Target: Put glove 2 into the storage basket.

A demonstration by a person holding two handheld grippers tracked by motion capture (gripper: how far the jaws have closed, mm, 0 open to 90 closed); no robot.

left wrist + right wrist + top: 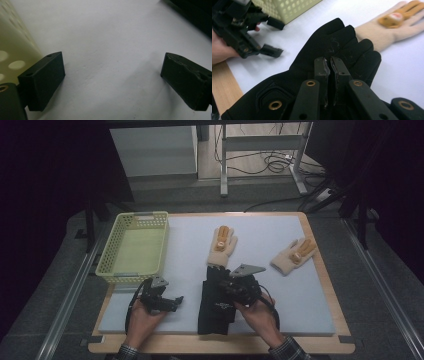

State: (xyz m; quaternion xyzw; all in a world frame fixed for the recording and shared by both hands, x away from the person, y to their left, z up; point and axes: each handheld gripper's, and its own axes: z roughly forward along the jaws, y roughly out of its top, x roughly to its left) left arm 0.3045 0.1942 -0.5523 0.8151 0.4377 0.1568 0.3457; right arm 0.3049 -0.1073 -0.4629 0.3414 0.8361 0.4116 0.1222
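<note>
A black glove [215,309] lies palm down on the white mat [280,285], near the front edge. My right gripper [223,287] rests on its finger end, shut; in the right gripper view the jaws [329,62] meet over the glove [337,42] and I see no fabric between them. My left gripper [176,301] hovers open over bare mat, between the glove and a yellow-green basket [107,251]. Its fingers stand wide apart in the left gripper view [112,75]. Two beige gloves with orange patches lie farther back, one [222,245] just beyond the black glove and one [294,256] to the right.
The basket [15,42] is empty and stands at the mat's left edge, close to the left gripper [274,37]. The wooden table edge [220,347] runs along the front. Bare mat lies right of the black glove.
</note>
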